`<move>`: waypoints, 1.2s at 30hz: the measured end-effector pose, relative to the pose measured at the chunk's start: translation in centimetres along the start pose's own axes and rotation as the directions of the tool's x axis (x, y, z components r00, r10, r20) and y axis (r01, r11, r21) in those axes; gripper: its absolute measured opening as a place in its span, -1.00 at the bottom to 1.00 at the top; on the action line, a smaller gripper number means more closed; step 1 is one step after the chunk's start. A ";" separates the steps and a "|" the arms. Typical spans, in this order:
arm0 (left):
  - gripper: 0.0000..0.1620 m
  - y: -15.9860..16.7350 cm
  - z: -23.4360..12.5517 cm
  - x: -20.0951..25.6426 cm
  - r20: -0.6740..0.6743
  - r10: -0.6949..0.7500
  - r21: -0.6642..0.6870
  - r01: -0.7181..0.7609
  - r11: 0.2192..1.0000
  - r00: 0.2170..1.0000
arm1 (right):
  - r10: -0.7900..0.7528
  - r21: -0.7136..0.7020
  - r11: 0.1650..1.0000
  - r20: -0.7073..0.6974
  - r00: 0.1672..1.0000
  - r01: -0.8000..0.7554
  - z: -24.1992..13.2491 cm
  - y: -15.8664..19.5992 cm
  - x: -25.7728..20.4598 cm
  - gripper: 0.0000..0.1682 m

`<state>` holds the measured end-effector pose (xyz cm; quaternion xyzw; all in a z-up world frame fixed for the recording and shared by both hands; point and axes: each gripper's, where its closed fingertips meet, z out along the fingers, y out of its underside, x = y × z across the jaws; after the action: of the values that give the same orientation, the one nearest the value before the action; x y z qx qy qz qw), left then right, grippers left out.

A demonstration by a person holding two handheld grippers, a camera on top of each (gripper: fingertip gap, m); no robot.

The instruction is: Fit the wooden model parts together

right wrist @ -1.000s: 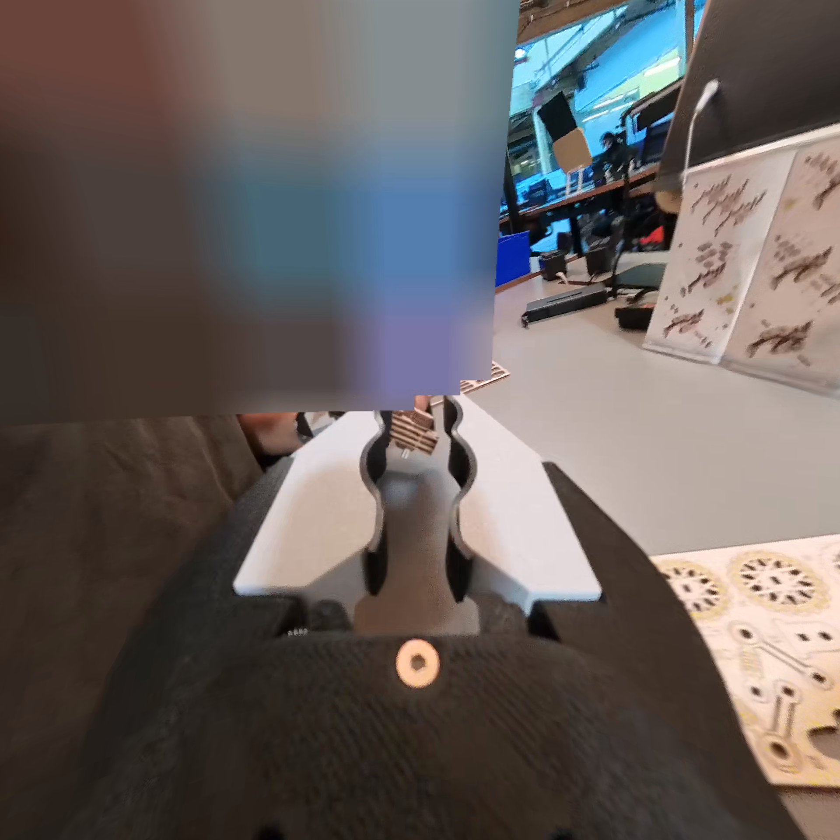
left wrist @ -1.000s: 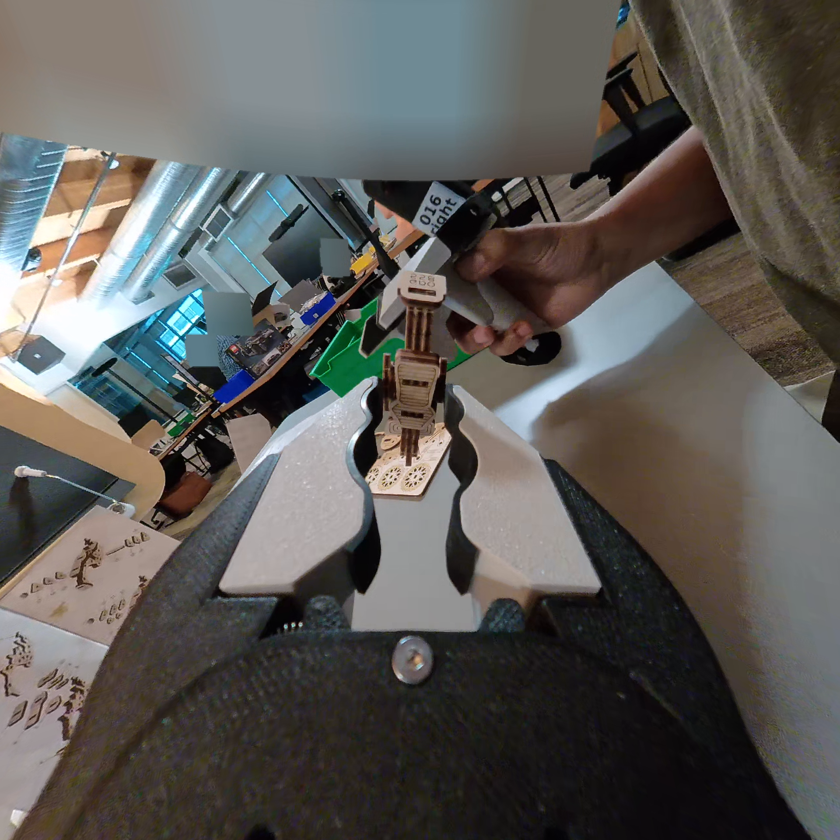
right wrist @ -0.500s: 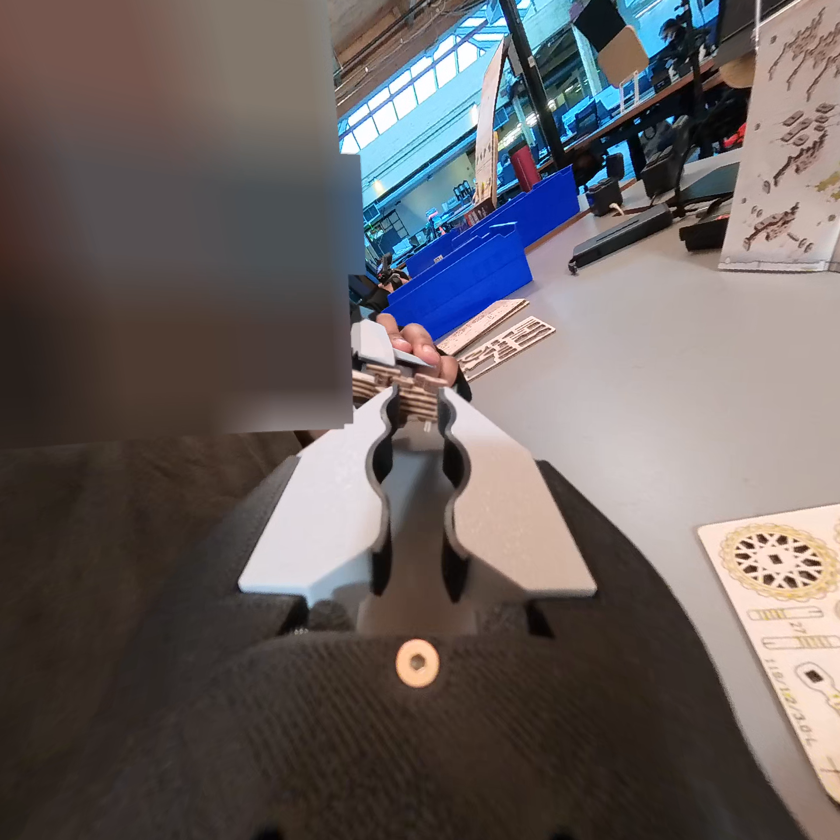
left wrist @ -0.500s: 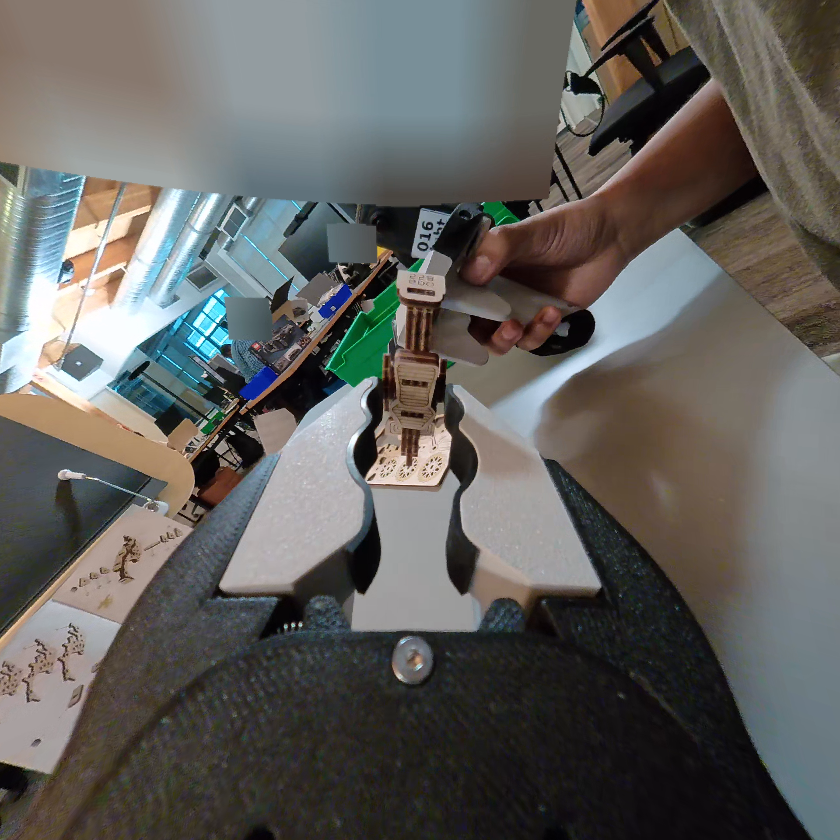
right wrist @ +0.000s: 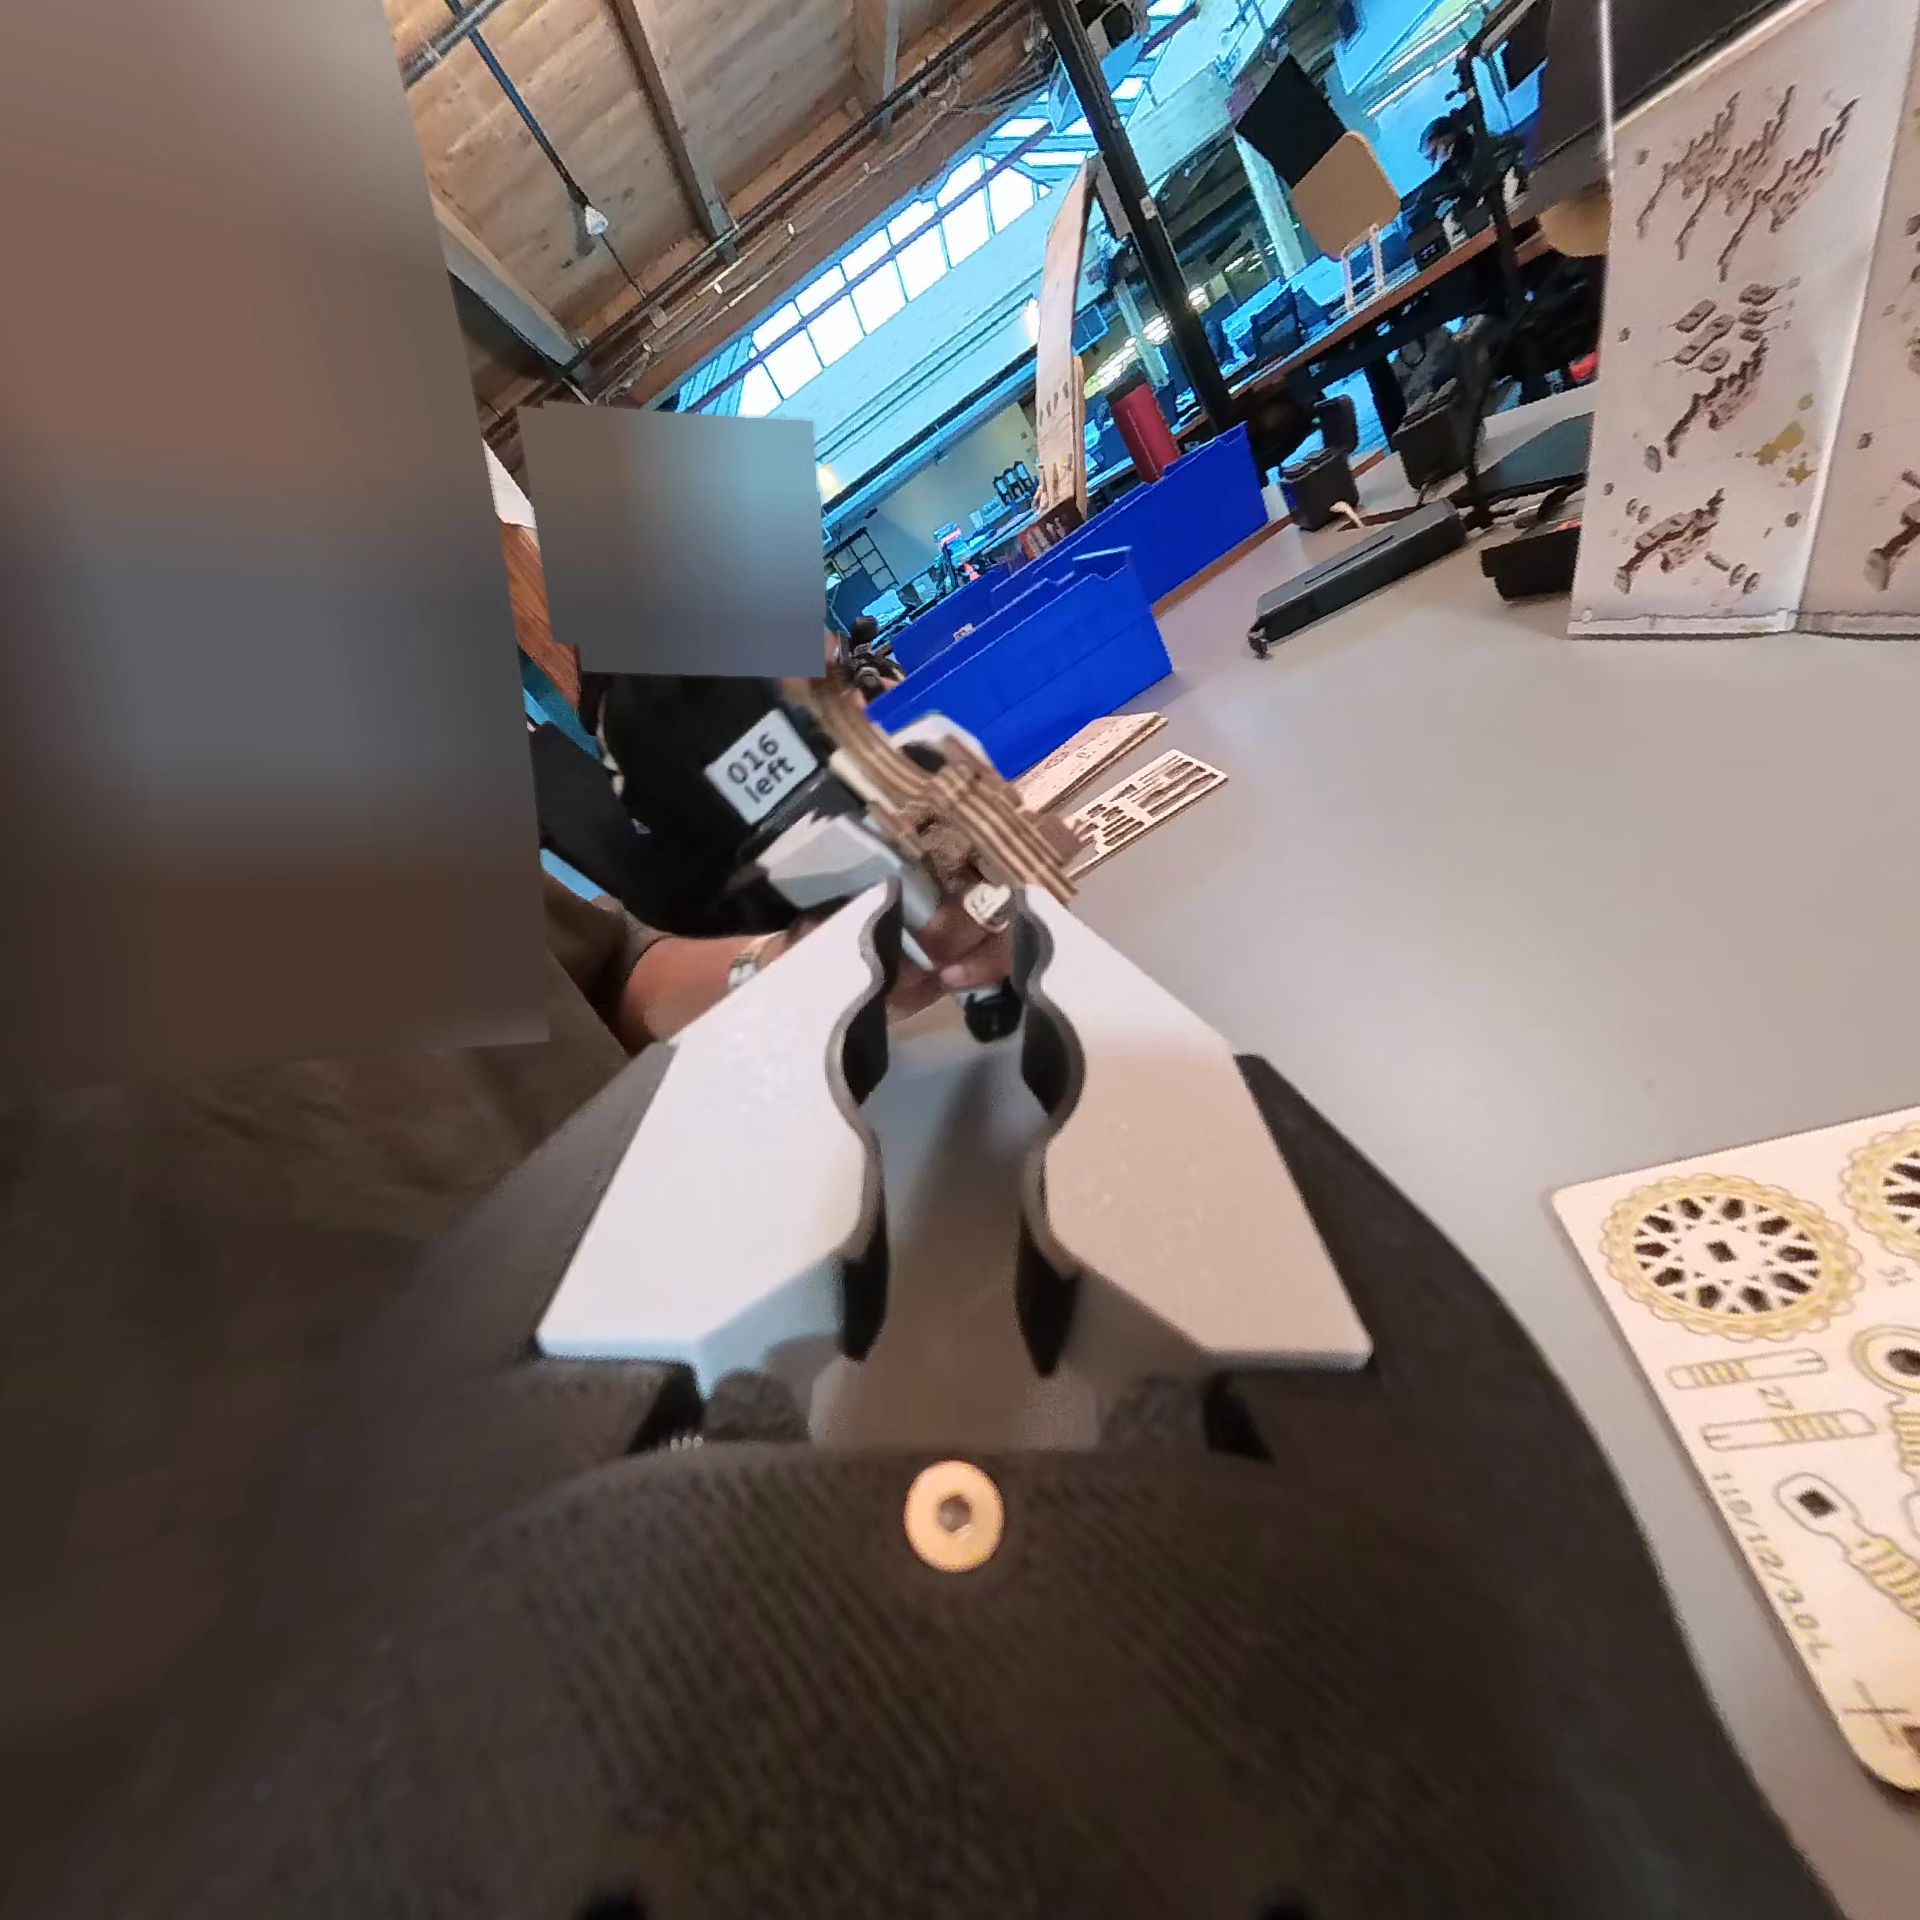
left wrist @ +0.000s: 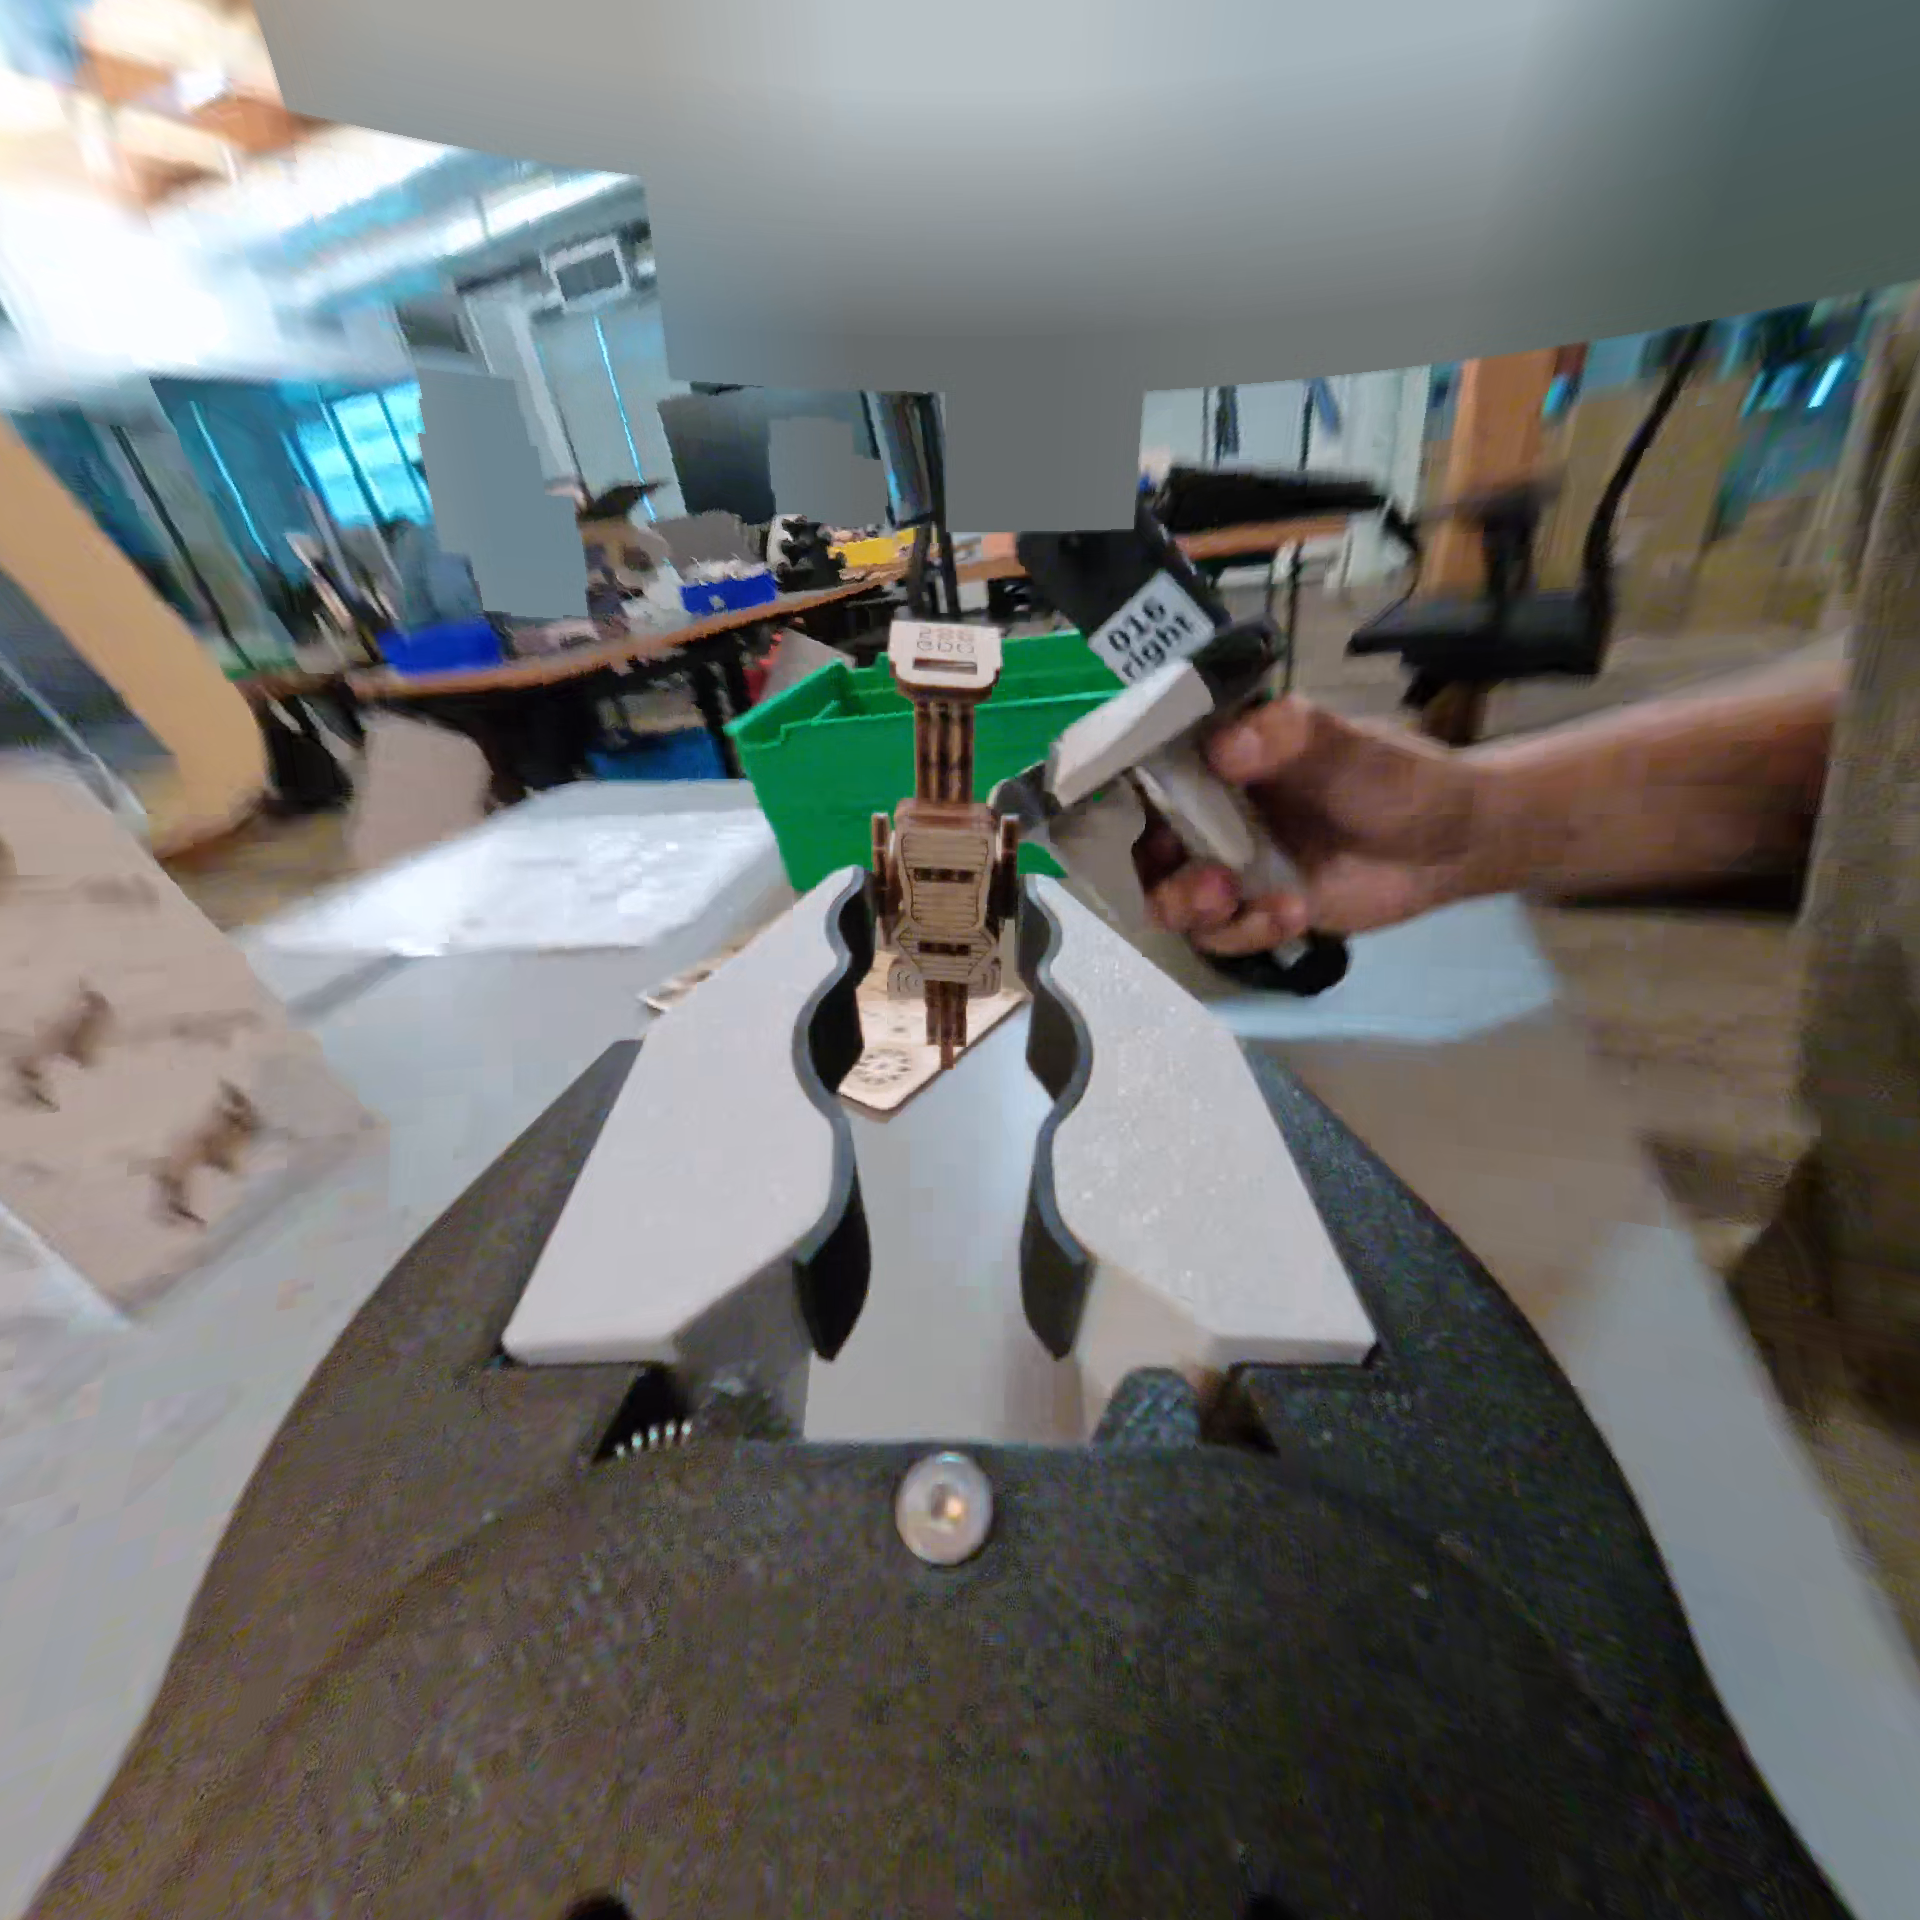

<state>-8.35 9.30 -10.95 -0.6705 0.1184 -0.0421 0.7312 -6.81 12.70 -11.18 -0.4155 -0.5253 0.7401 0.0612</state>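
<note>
My left gripper (left wrist: 943, 925) is shut on the body of a small wooden model (left wrist: 940, 883) and holds it upright above the grey table (left wrist: 1403, 1091). The model's long neck and flat head (left wrist: 945, 657) rise above the fingers. My right gripper (left wrist: 1023, 802), held by a hand (left wrist: 1340, 831), has its tips at the model's right side arm. In the right wrist view my right gripper (right wrist: 954, 920) has its jaws narrowly apart, with a small pale wooden bit (right wrist: 987, 902) at the tips. The model (right wrist: 966, 816) and the left gripper (right wrist: 821, 857) sit just beyond.
A green bin (left wrist: 831, 769) stands behind the model. A wooden part sheet (left wrist: 883, 1065) lies under it. Another sheet with gear shapes (right wrist: 1766, 1340) lies at the right. Blue bins (right wrist: 1039, 665), flat part sheets (right wrist: 1138, 795) and standing instruction sheets (right wrist: 1745, 312) are farther off.
The right gripper has moved from the model's head down along the neck to its side arm. The left gripper has tilted to a more level view, still holding the model.
</note>
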 end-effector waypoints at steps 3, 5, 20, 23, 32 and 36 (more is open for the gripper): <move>-0.68 1.8 0.0 -1.3 0.000 -0.246 -0.080 0.245 0.966 0.969 | -0.050 0.001 0.999 -0.037 0.998 0.050 0.0 -0.2 0.1 -0.78; -0.67 3.2 0.0 -1.9 0.040 -0.260 -0.165 0.263 0.950 0.965 | -0.070 0.004 0.998 -0.055 0.996 0.070 -0.1 -0.3 0.1 -0.77; -0.67 2.9 -2.0 -5.6 0.061 -0.882 0.134 0.872 0.470 0.467 | -0.826 -0.396 0.553 -0.376 0.420 0.733 1.0 -0.9 -0.2 -0.45; -0.67 2.6 -2.6 -5.1 -0.022 -0.940 0.177 0.927 0.331 0.340 | -0.958 -0.549 0.201 -0.282 0.047 0.811 2.7 0.1 -0.7 -0.46; -0.68 2.7 -5.3 -4.3 -0.099 -0.979 0.197 0.968 0.157 0.178 | -0.924 -0.568 -0.326 0.023 -0.381 0.756 6.4 3.4 -0.1 -0.69; -0.68 2.8 -5.7 -3.7 -0.114 -0.982 0.180 0.975 0.126 0.148 | -0.922 -0.557 -0.349 0.059 -0.384 0.754 6.9 3.6 0.9 -0.72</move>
<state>-13.47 4.84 -13.67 -0.5033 -0.3649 -0.5103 0.5942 -10.79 6.58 -13.93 0.0239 -0.7304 0.1469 0.6666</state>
